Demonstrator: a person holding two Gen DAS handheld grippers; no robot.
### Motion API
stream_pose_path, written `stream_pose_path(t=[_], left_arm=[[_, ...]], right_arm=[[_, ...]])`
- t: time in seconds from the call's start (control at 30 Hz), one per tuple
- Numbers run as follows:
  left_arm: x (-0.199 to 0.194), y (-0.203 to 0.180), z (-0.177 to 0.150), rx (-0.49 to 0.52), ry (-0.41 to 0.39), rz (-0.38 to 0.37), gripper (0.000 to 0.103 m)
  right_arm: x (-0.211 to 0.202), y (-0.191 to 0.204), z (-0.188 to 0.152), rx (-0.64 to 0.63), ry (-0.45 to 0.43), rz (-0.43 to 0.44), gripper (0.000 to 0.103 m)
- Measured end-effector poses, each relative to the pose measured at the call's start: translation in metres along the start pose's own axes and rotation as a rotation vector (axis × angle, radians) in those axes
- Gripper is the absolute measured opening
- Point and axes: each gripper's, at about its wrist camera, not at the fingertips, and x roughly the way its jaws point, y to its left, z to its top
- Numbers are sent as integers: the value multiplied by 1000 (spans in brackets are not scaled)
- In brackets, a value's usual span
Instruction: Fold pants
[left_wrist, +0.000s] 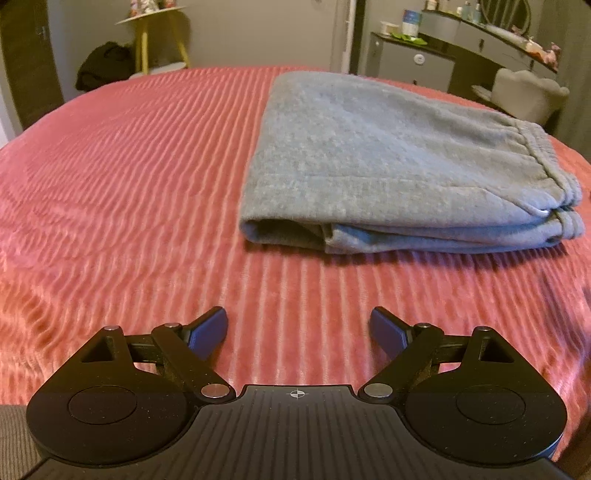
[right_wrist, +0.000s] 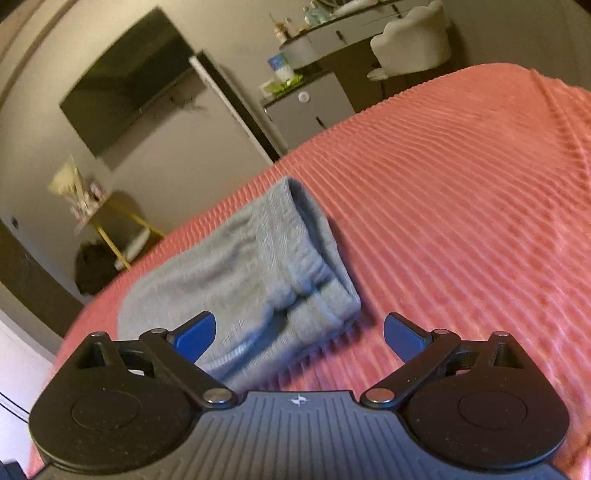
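Folded pants (left_wrist: 399, 162) lying on a bed (left_wrist: 129, 177) covered with a ribbed pink spread. The pants are grey-blue, folded into a compact stack of several layers; the elastic waistband (left_wrist: 546, 166) forms the right end in the left wrist view, and the rounded fold faces the camera at the near left corner. The bundle rests flat on the spread, to the right of the bed's middle in that view.

Left tool (left_wrist: 299, 328): released, blue pads spread wide, nothing between them; it hovers over bare spread, near the pants but apart from them.

Right tool (right_wrist: 299, 336): likewise released, pads wide apart. In its tilted view the pants (right_wrist: 240, 266) lie just beyond and partly behind the left pad (right_wrist: 195, 336), but no pad presses on the cloth.

Background: a yellow-legged side table (left_wrist: 155, 33) with a dark heap (left_wrist: 99, 70) beside it, a grey cabinet (left_wrist: 413, 62), a pale chair (left_wrist: 528, 92), and a dark wall screen (right_wrist: 125, 85) seen from the right wrist.
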Motion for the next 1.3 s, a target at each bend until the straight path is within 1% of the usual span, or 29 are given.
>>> stream_pose_path(t=[0.07, 0.13, 0.27, 0.4, 0.53, 0.6, 0.73, 0.77, 0.83, 0.93, 1.03, 1.1, 1.2, 1.3], left_arm=[[-5, -4, -2, 13, -8, -3, 90], [-9, -6, -4, 28, -15, -4, 90], [-14, -10, -6, 60, -27, -5, 91], [-16, -12, -7, 73, -23, -9, 91], [-16, -13, -7, 81, -11, -20, 91], [-17, -13, -7, 82, 6, -48, 91], [-18, -14, -8, 81, 55, -137, 91], [-19, -15, -8, 84, 53, -141, 91], [-20, -15, -8, 85, 35, -116, 91], [-19, -12, -5, 62, 25, -79, 91], [-15, -10, -2, 46, 30, -46, 93], [-12, -10, 0, 50, 37, -27, 93], [-7, -11, 1, 49, 55, -25, 94], [-6, -9, 2, 41, 47, -13, 94]], right_arm=[[-4, 8, -5, -44, 16, -57, 98], [1, 18, -5, -78, 29, -87, 98], [-5, 26, -12, -148, 32, -144, 98], [-4, 32, -17, -197, 49, -154, 98], [-3, 36, -22, -218, 73, -168, 98], [-3, 38, -24, -240, 76, -189, 98], [-1, 50, -31, -322, 87, -227, 98], [1, 54, -34, -356, 95, -241, 98], [6, 63, -39, -422, 111, -258, 98], [12, 73, -47, -508, 135, -250, 98], [15, 84, -57, -590, 126, -247, 98], [16, 92, -63, -643, 120, -227, 98], [19, 99, -69, -674, 138, -197, 98], [24, 100, -71, -658, 148, -177, 98]])
